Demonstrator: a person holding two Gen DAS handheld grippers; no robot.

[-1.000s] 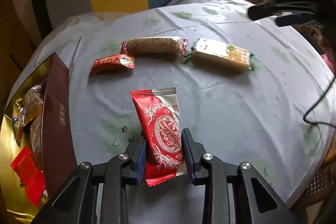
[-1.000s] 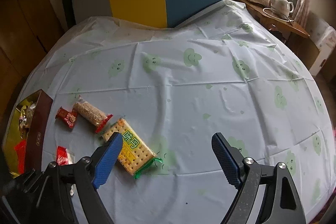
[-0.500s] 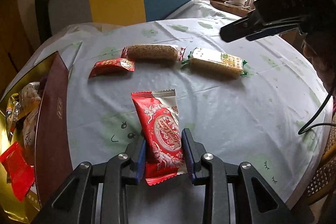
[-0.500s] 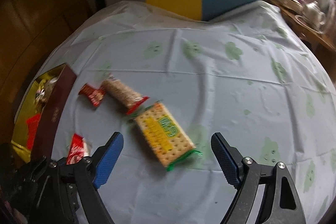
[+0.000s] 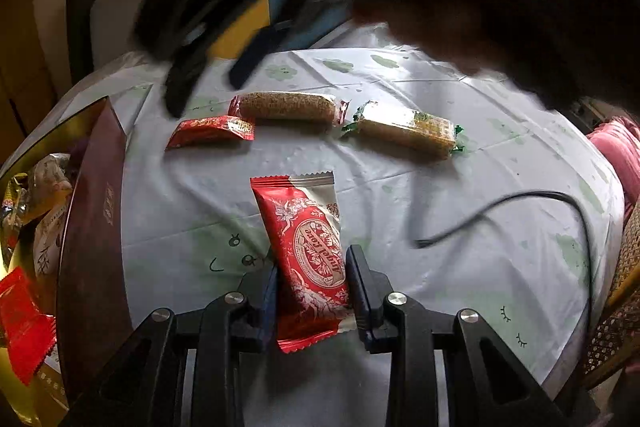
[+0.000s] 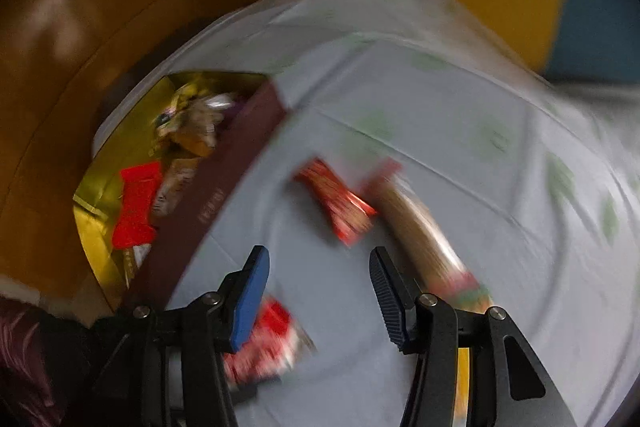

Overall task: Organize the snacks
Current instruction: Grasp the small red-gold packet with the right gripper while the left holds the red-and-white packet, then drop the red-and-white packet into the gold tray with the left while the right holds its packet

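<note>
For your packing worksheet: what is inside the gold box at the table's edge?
The box holds loose wrapped snacks: a red packet near the front and pale and gold wrappers further back. Its dark wall hides the side nearest the table, and whatever lies under the pile is covered.

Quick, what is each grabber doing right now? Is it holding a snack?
Left gripper: shut on the red and white snack packet.
Right gripper: open, jaws have just been closing, nothing between them.

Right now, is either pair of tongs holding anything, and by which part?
The left tongs grip the red-and-white snack packet across its lower half, one pad on each long edge. The right tongs, jaws just closing, hold nothing.
</note>
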